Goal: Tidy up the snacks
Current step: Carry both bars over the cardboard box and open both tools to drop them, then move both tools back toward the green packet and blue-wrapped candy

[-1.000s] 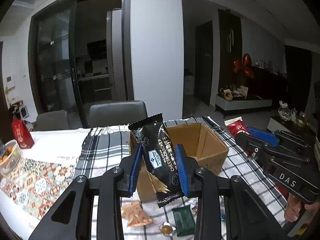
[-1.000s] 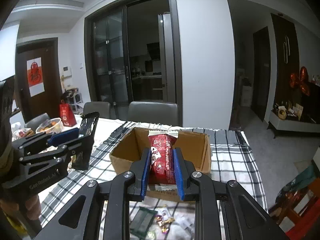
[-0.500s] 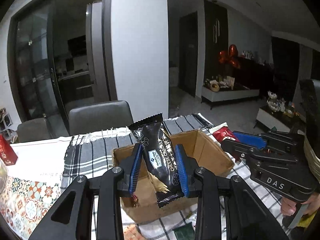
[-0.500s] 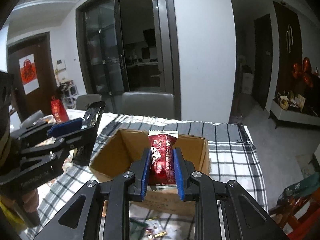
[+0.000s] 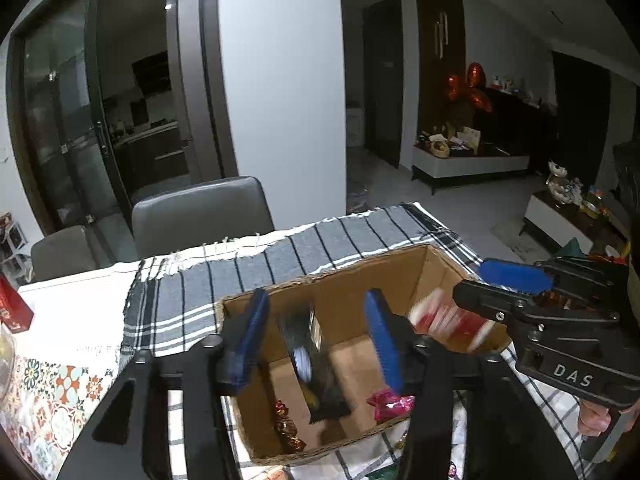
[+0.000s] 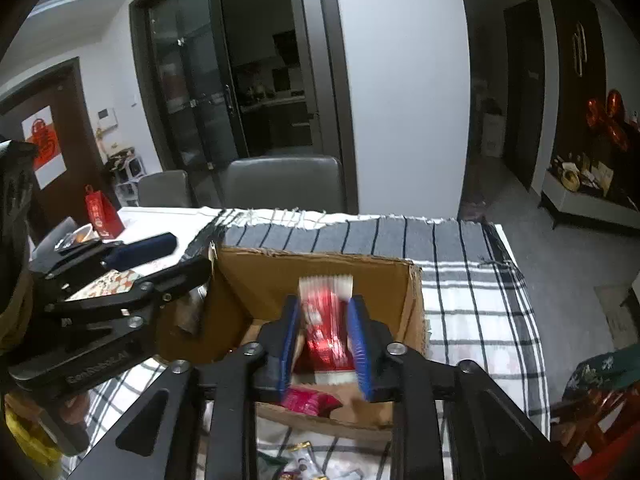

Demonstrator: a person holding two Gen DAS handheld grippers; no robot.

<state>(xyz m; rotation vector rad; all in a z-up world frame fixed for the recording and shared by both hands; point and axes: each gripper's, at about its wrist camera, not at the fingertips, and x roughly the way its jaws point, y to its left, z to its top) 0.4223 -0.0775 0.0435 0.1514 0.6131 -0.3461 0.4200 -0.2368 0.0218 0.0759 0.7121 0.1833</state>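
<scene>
The left hand-held gripper (image 5: 316, 336) hangs over the open cardboard box (image 5: 344, 304) with its blue jaws spread wide, and the black cracker packet (image 5: 310, 364), blurred, sits loose between them inside the box, touching neither pad. The right hand-held gripper (image 6: 325, 340) is over the same box with its jaws parted around the red snack packet (image 6: 325, 328), also blurred, so I cannot tell whether the pads touch it. The box stands on the checked cloth (image 6: 472, 292) covering the table, with a pink wrapped sweet (image 5: 390, 402) on its floor.
</scene>
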